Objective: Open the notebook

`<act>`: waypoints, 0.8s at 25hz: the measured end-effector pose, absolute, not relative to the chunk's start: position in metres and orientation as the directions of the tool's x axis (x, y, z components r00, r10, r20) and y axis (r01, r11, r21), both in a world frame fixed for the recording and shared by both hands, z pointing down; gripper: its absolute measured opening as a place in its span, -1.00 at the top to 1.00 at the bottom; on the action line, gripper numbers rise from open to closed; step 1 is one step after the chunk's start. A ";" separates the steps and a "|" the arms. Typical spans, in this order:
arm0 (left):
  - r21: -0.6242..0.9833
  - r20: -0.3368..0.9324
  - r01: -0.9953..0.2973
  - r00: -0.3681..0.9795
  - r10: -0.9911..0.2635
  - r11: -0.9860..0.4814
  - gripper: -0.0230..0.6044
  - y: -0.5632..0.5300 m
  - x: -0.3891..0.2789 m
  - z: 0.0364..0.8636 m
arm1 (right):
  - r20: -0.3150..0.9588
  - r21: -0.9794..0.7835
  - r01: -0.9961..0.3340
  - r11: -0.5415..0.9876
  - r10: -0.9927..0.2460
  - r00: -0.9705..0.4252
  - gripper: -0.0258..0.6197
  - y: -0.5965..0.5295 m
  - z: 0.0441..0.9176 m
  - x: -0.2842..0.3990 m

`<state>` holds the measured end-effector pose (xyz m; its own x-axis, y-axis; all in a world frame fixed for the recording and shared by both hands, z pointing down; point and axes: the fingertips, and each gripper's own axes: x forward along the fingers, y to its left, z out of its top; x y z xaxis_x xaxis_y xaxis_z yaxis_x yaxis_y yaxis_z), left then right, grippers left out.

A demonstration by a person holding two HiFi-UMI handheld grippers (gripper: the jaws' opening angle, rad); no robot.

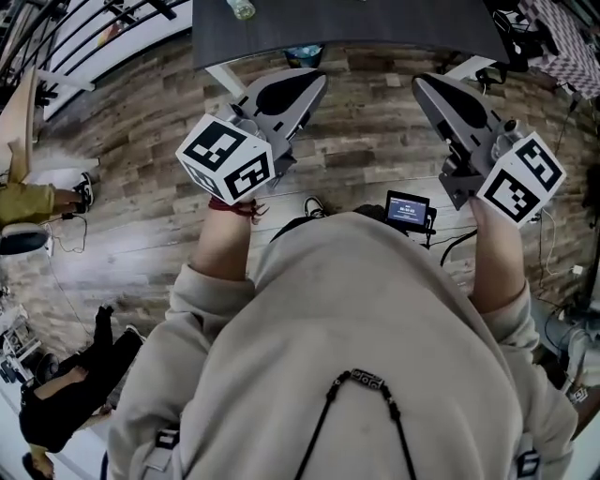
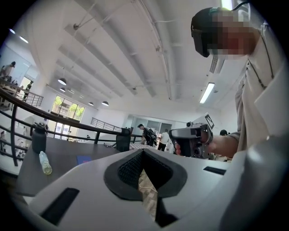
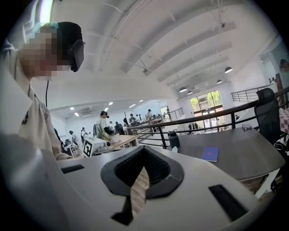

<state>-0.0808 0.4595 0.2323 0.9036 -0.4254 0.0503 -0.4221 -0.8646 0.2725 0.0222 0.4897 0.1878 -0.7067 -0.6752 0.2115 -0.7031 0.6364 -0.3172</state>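
Looking down from my head, I hold both grippers out over the wood floor, short of the dark counter (image 1: 375, 23). My left gripper (image 1: 317, 82) and right gripper (image 1: 421, 84) each taper to a closed point with nothing in them. A clear bottle (image 1: 241, 8) lies on the counter. The notebook does not show from here.

Along my left gripper (image 2: 143, 150) the jaws are together, and only floor shows through the slit below them. The blue notebook (image 2: 84, 159) lies flat and closed on the counter, well ahead and to the left. Near it are the clear bottle (image 2: 45, 163) and a dark flask (image 2: 39, 137).

Along my right gripper (image 3: 143, 148) the jaws are likewise pressed together and empty. The notebook (image 3: 210, 154) sits off to the right on the counter, with the flask (image 3: 174, 139) beyond it.

I think the main risk is the cover. It is thin and lies flat, so a closed gripper could skid over it or push the whole book along the counter. I would part the jaws before reaching the edge and pin the book with my other gripper. The lying bottle could also roll if I brush it.

I count two grippers, one notebook, one clear bottle, one dark flask and one counter.
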 end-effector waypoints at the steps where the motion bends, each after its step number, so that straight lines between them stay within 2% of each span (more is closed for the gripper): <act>1: 0.281 0.047 -0.430 0.899 -0.435 -0.858 0.92 0.456 -0.086 0.235 | 0.216 -0.320 -0.697 0.641 -0.667 -0.713 0.87 0.486 0.191 0.018; 13: 0.319 0.029 -0.546 0.823 -0.568 -0.775 0.92 0.405 -0.123 0.236 | 0.172 -0.381 -0.576 0.723 -0.557 -0.812 0.87 0.409 0.198 -0.016; 16: 0.313 0.040 -0.573 0.805 -0.592 -0.757 0.92 0.385 -0.113 0.227 | 0.161 -0.371 -0.539 0.756 -0.519 -0.839 0.87 0.381 0.189 -0.013; 20: 0.316 0.047 -0.588 0.794 -0.606 -0.745 0.92 0.338 -0.072 0.213 | 0.156 -0.394 -0.513 0.763 -0.494 -0.855 0.87 0.329 0.182 0.026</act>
